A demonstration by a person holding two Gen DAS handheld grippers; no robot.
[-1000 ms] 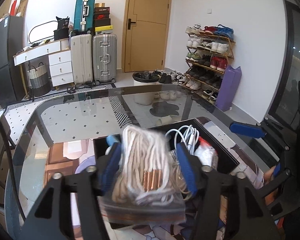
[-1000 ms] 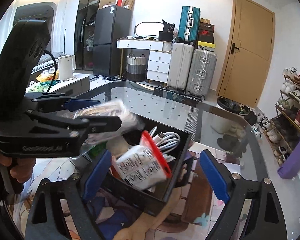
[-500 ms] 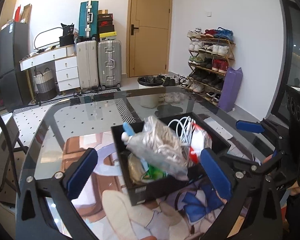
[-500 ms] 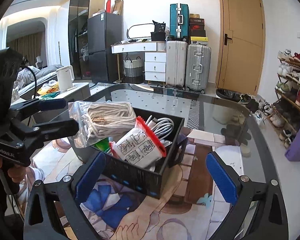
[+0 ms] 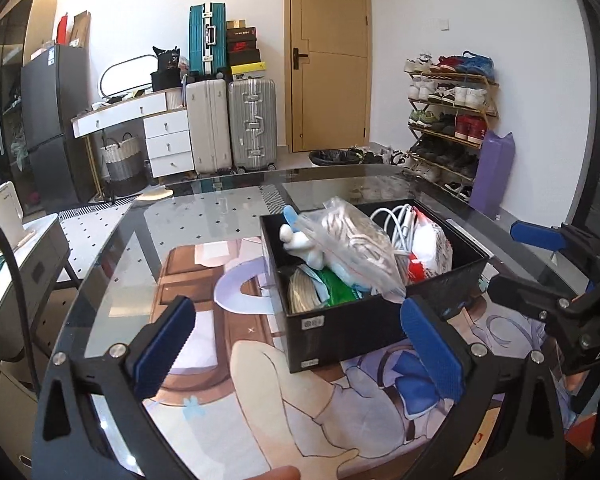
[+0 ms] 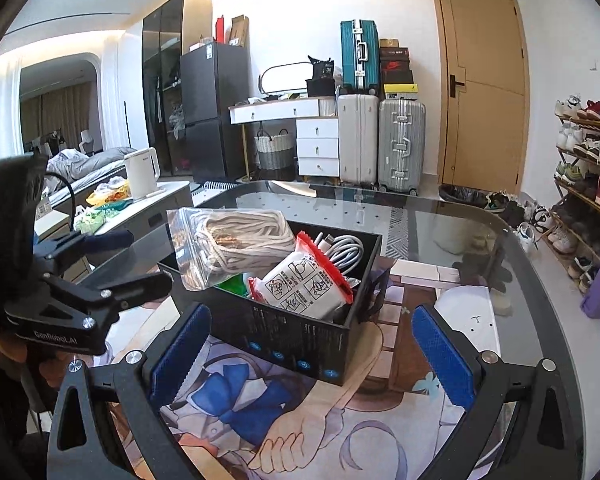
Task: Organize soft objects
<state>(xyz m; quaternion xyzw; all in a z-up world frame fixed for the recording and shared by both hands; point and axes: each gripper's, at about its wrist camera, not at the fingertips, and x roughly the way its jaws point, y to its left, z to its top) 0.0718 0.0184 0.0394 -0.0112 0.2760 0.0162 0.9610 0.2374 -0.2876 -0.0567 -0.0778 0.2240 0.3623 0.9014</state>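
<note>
A black box (image 5: 380,322) (image 6: 284,336) stands on the printed mat on the glass table. On top of its contents lies a clear bag of cream rope (image 5: 360,246) (image 6: 236,240). Beside it are a red-and-white packet (image 6: 304,288) (image 5: 426,246), white cables (image 6: 342,246) (image 5: 394,218), a blue-and-white plush (image 5: 298,236) and a green item (image 5: 338,286). My left gripper (image 5: 296,344) is open and empty, just in front of the box. My right gripper (image 6: 310,354) is open and empty, near the box's other side.
The printed mat (image 5: 268,396) covers the near part of the glass table (image 6: 440,220). Past the table stand suitcases (image 5: 230,124), white drawers (image 6: 316,144), a shoe rack (image 5: 450,120) and a side counter with a white kettle (image 6: 140,174).
My left gripper opened and let go of the bag of rope, which now rests on the box's contents. Both grippers drew back from the box.
</note>
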